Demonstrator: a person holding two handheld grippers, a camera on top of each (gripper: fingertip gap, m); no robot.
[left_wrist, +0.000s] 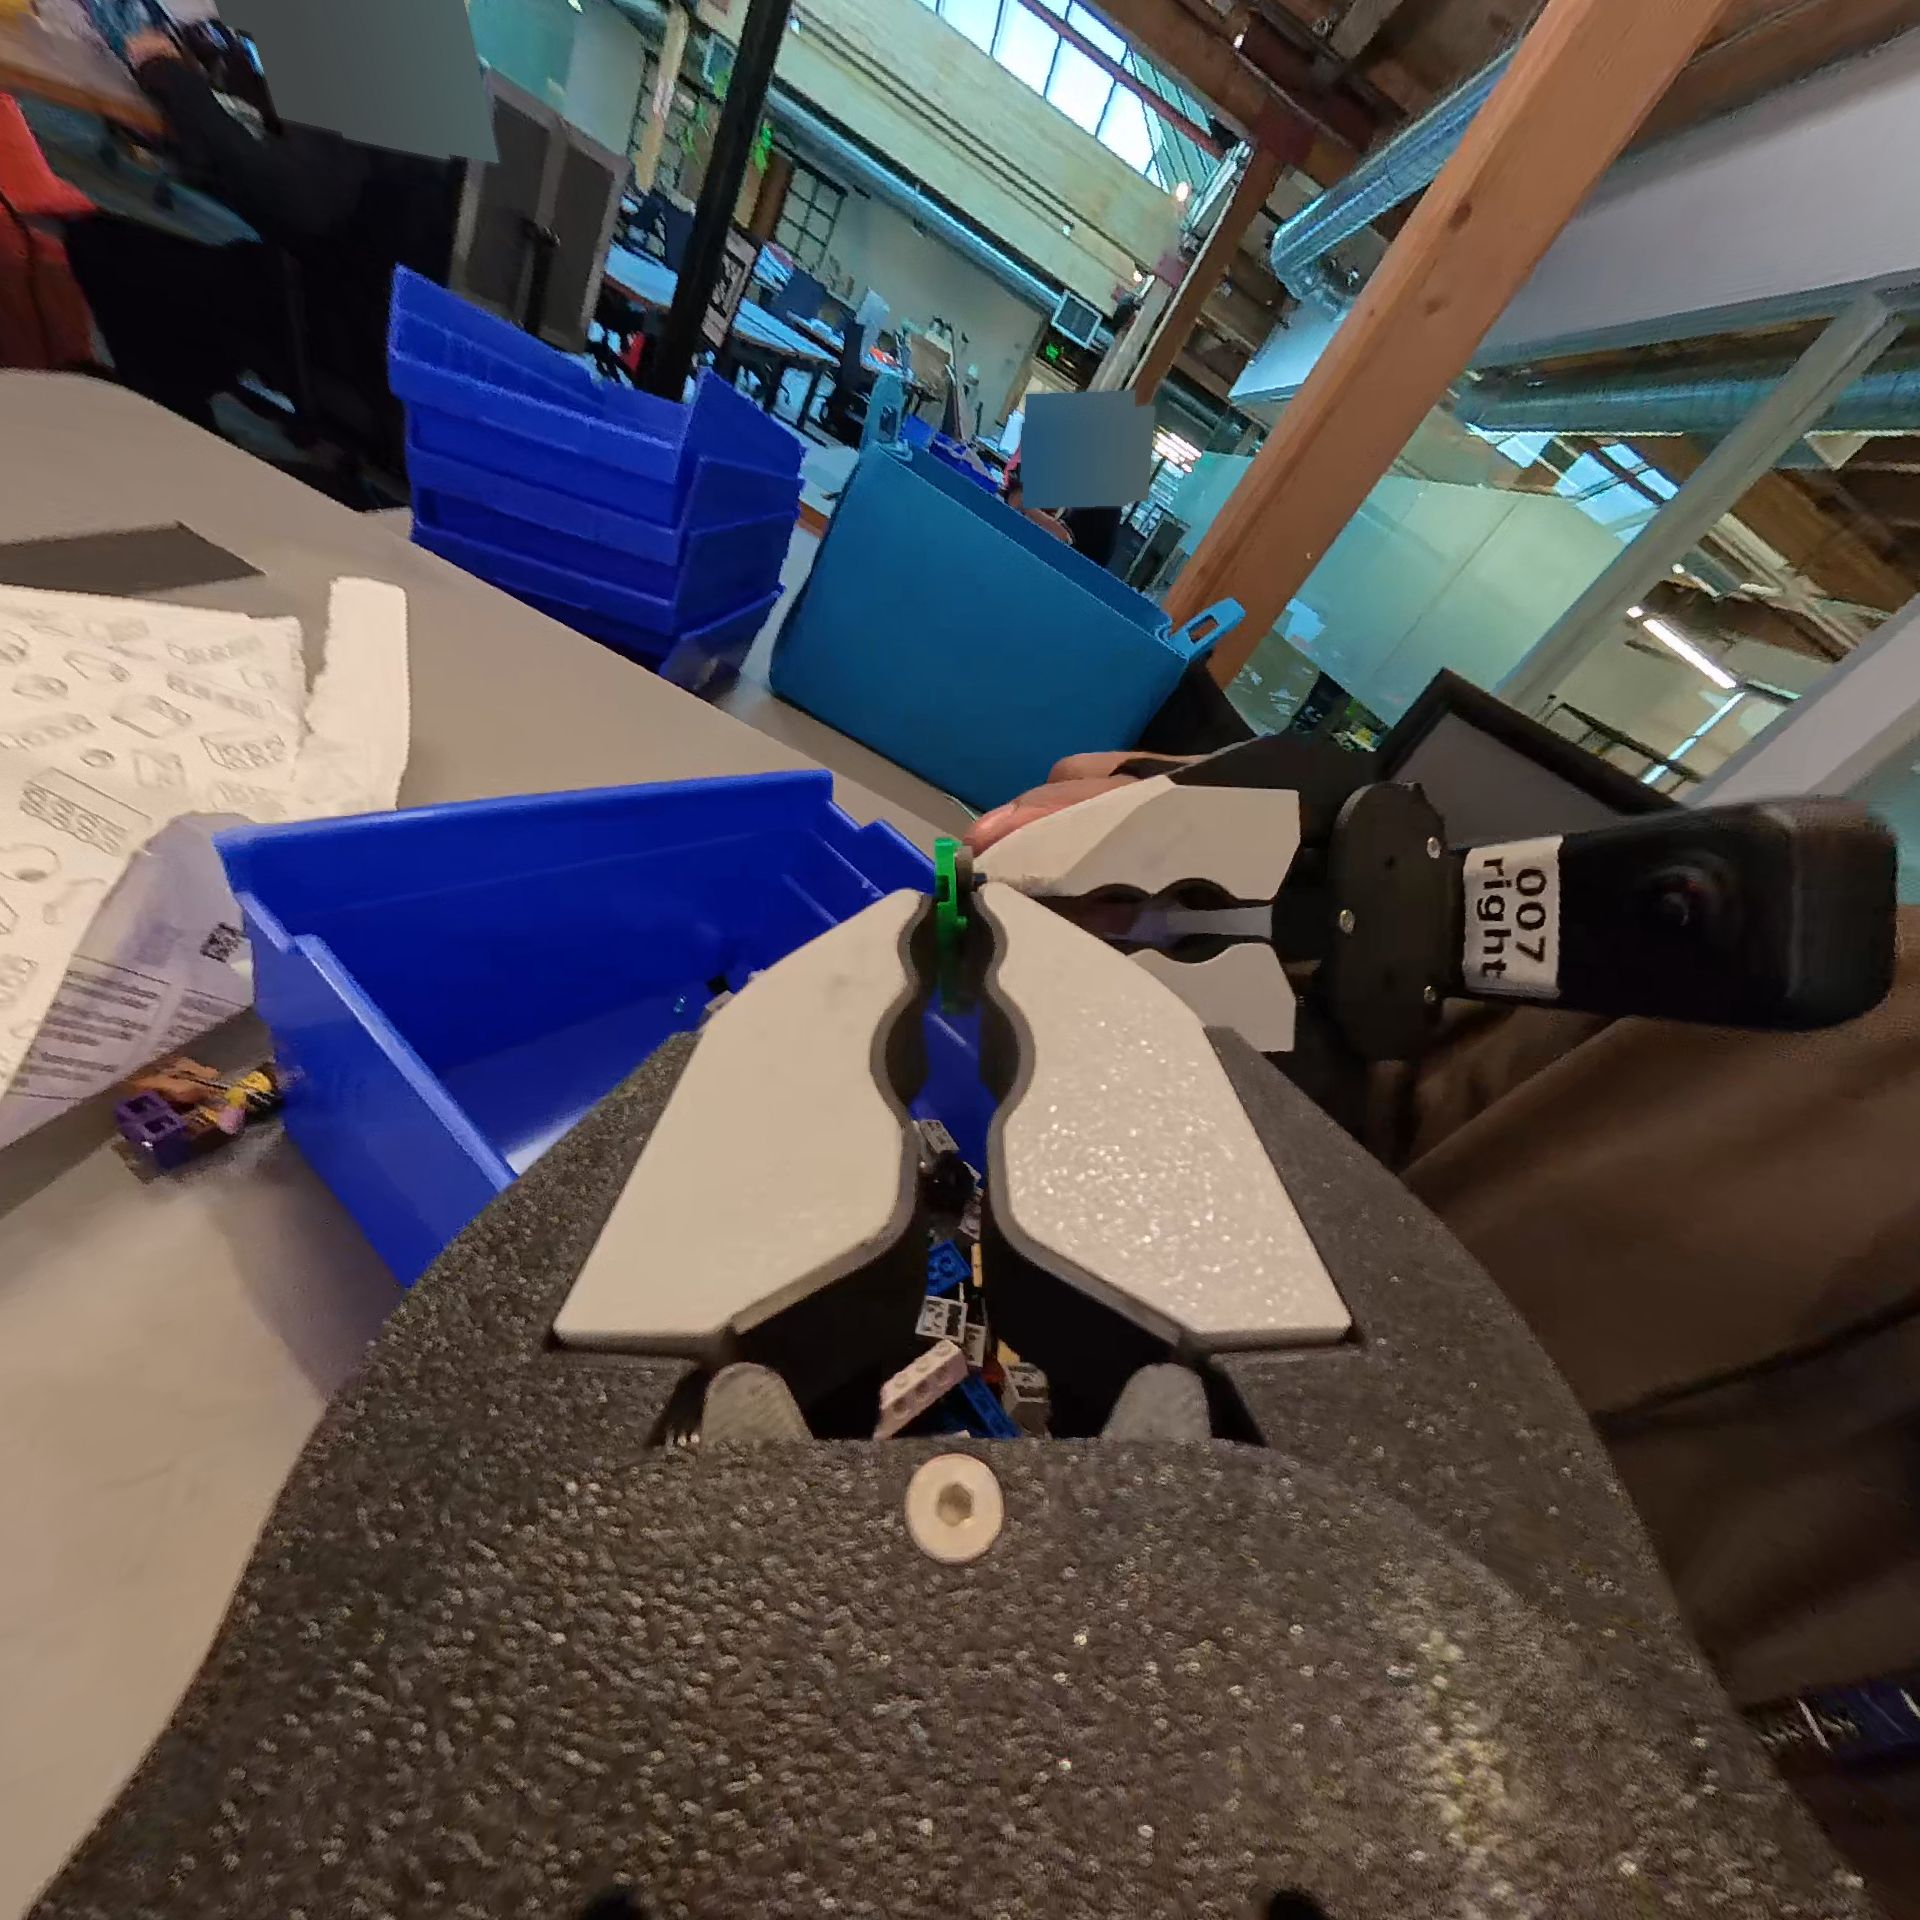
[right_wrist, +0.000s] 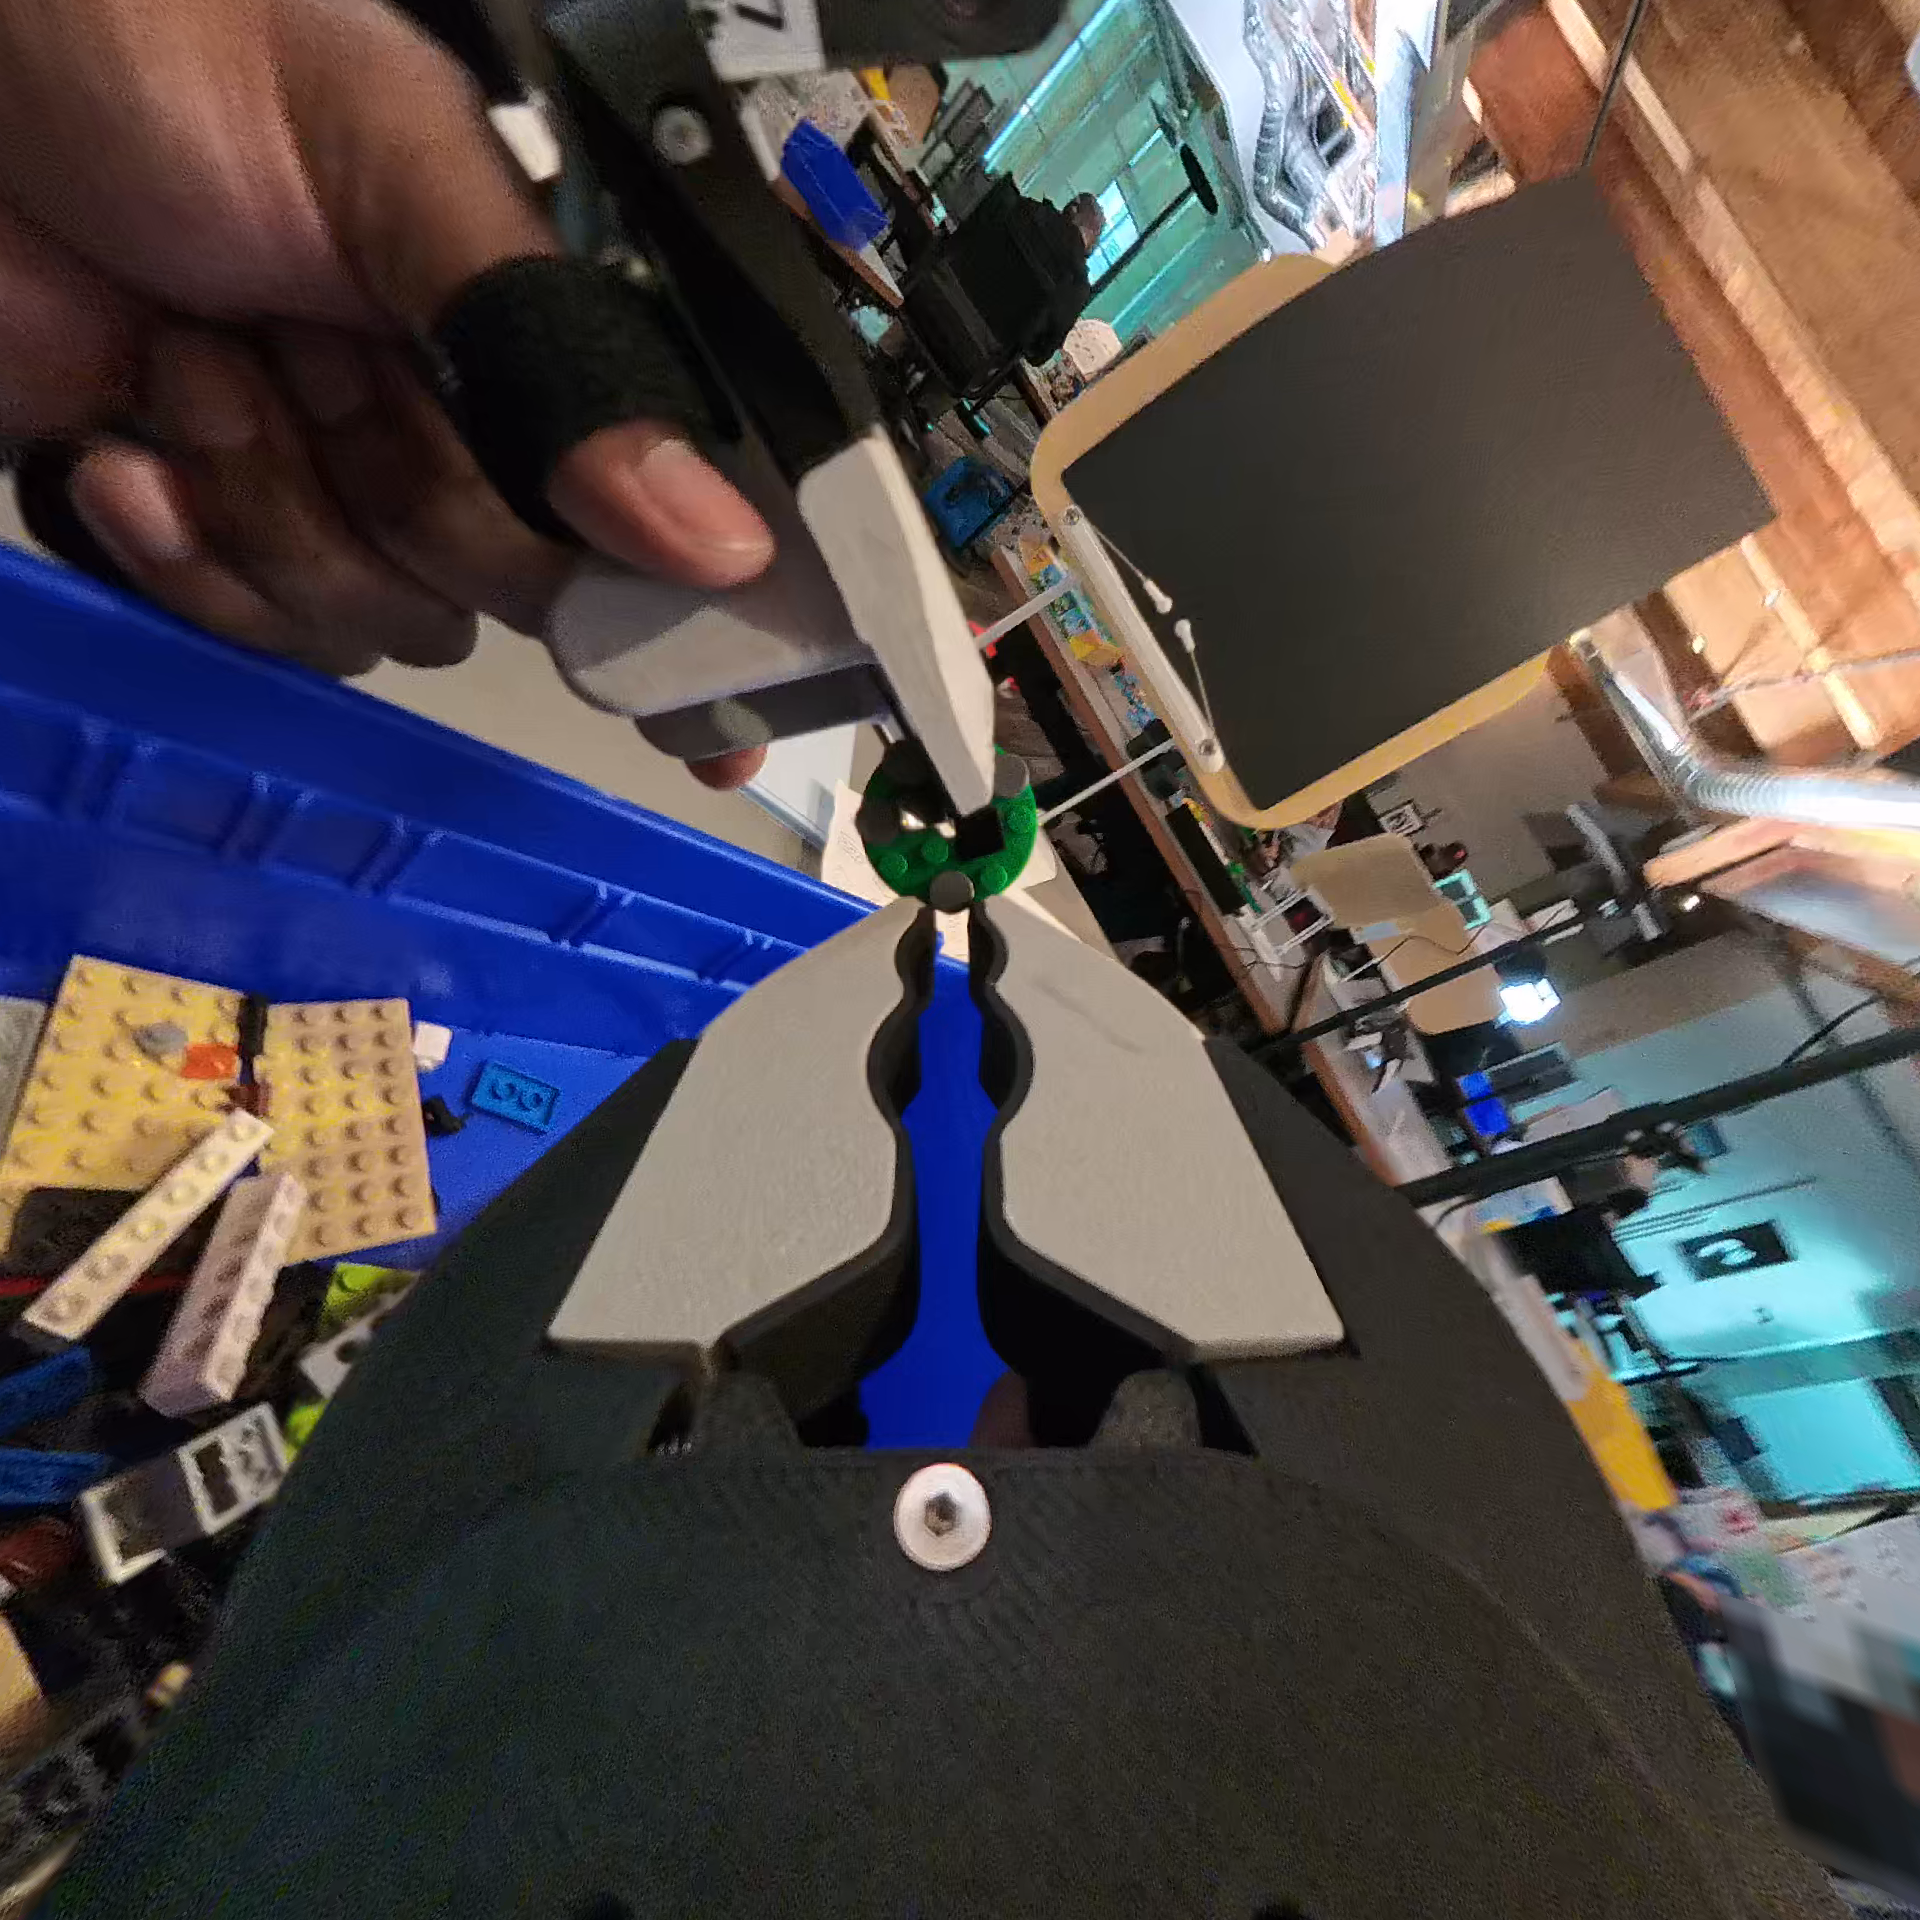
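Left wrist view, centre: my left gripper (left_wrist: 954, 914) pinches a green round studded plate (left_wrist: 948, 925) edge-on; light, stiff, slippery. My right gripper (right_wrist: 951, 914), nearly closed, nips a grey stud (right_wrist: 951, 891) at its rim.

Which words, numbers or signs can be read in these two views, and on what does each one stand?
I do not copy writing; these things bear it:
White label on the handle of the right hand-held gripper: legible.
White sheet on the table: drawings, captions too small.
Clear bag beside the blue bin: print blurred.
Black sign, background: one white figure, legible.
White tag, top edge: cut off.
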